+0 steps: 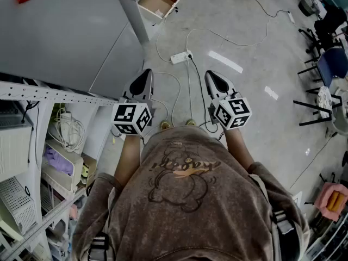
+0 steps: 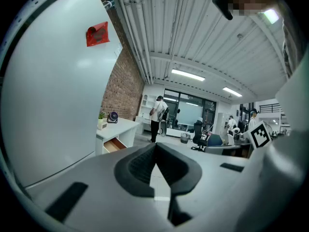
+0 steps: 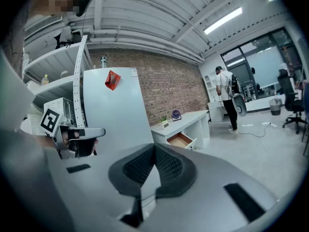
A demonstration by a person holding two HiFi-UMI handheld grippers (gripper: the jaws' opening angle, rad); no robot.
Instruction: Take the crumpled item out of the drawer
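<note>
Approach step, to judge by the layout, with nothing reached yet. Stands on open floor (image 1: 244, 42) well apart from the white desk (image 1: 133, 12), facing it. Holds the left gripper (image 1: 145, 75) and the right gripper (image 1: 210, 75) side by side ahead of the chest, both tipped a little downward. Keeps each pair of jaws pressed together tip to tip, as seen in the left gripper view and the right gripper view, gripping nothing at all. Finds the drawer (image 1: 158, 1) already pulled out from the desk's front edge, toward the end beside the tall white cabinet (image 1: 54, 31), its pale wooden inside open to the room. Cannot make out the crumpled item from here: too far and too small in every view, so presumably lying down inside the drawer. Leaves a power strip (image 1: 180, 56) and loose cables (image 1: 217, 37) strung over the floor between the feet and the desk. Calls next for walking up to the desk's front edge, stepping clear of those cables, then opening one pair of jaws before reaching down over the drawer's rim. Calls also for a look inside first, to choose which gripper suits where the item lies.
</note>
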